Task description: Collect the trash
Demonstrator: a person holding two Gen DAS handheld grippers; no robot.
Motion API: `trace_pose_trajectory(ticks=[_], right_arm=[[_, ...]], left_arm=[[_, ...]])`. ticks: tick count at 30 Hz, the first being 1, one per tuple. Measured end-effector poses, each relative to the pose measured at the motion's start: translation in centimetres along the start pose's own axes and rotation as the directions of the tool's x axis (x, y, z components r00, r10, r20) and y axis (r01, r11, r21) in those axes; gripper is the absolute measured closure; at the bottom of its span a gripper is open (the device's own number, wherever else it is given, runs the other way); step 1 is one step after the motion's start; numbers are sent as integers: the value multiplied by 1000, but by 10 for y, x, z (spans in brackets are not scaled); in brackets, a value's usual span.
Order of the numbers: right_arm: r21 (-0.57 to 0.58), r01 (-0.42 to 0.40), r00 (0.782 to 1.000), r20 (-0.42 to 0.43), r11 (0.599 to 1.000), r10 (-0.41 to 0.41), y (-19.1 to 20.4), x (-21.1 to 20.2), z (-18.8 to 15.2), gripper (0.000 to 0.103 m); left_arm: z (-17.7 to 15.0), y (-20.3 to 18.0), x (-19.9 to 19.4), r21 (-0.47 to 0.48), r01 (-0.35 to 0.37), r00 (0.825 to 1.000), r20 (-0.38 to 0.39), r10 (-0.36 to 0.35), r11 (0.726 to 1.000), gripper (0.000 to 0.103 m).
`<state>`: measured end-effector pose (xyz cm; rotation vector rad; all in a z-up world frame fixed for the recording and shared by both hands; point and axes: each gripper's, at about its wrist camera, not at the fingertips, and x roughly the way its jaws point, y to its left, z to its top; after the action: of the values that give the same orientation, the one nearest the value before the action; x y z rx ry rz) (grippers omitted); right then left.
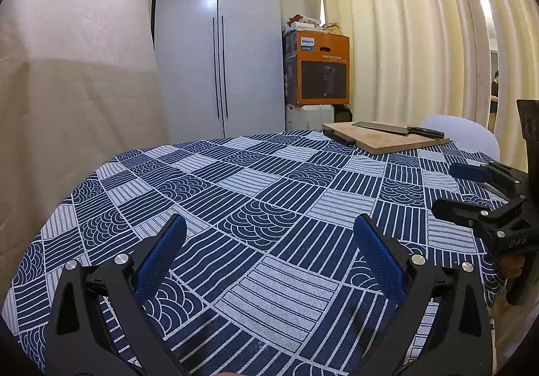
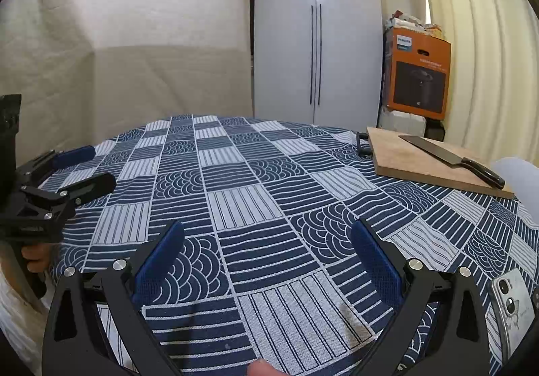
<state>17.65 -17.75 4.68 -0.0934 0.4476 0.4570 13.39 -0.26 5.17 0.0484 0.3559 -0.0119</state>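
No trash shows in either view. The round table (image 1: 269, 174) wears a blue and white patterned cloth (image 2: 235, 174). My left gripper (image 1: 269, 224) hovers low over the near part of the cloth, open, with nothing between its blue pads. My right gripper (image 2: 267, 229) is open too and holds nothing. Each gripper shows in the other's view: the right gripper (image 1: 449, 191) at the right edge, the left gripper (image 2: 101, 169) at the left edge, each held by a hand, jaws apart.
A wooden cutting board (image 1: 387, 137) (image 2: 421, 160) with a cleaver (image 1: 397, 129) (image 2: 451, 157) lies at the far right. A phone (image 2: 512, 305) lies near my right gripper. Behind the table stand a white wardrobe (image 1: 219, 56), an orange box (image 1: 318, 68), curtains and a white chair (image 1: 465, 133).
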Motion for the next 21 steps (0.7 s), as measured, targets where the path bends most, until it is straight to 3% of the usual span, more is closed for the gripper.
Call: trace_pose_trajectory(ticks=[21], right_arm=[[-4,-1,1000,8,1000,1,-1,-1,0,8]], left_arm=[[-1,-2,-1,13,9,1000,-3,-9,1000,6]])
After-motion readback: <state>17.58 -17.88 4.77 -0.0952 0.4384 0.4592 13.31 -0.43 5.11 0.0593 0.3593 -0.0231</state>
